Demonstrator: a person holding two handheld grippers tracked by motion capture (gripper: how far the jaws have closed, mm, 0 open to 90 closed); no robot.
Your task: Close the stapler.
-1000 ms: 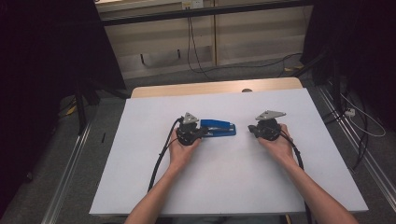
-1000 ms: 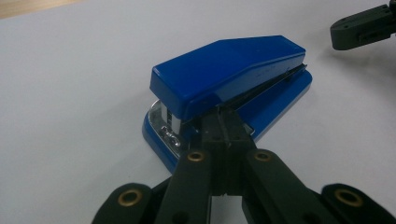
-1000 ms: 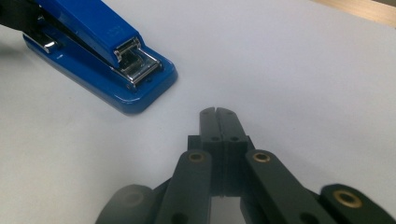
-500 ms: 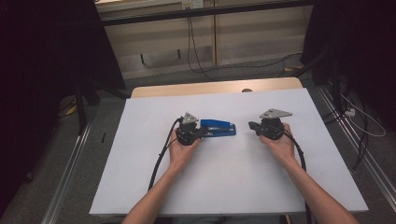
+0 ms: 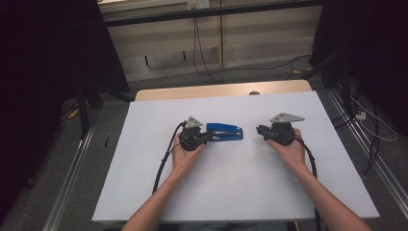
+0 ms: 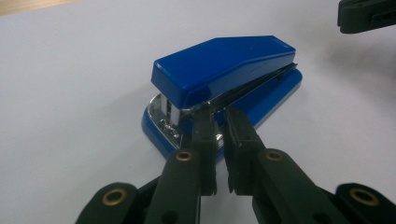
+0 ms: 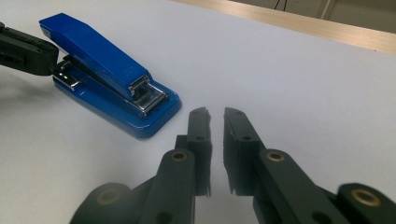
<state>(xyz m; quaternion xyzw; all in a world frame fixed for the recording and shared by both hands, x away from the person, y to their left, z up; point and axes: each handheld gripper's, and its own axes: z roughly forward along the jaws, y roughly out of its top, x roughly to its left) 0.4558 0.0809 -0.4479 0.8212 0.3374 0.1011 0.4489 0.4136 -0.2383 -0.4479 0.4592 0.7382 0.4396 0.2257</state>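
Left claw point(image 6: 221, 122) sits at the stapler's point(image 6: 224, 88) rear, jaws just cracking apart with only a slit between them, nothing gripped. Right claw point(image 7: 215, 116) waits off its front end, jaws likewise just parting, empty. The stapler lies mid-table point(image 5: 144, 183); spread wider before straddling its body.

On the white bench point(image 5: 231, 192), the left tongs point(image 5: 208, 137) touch the blue stapler point(image 5: 226, 132), and the right tongs point(image 5: 261, 130) sit near it.
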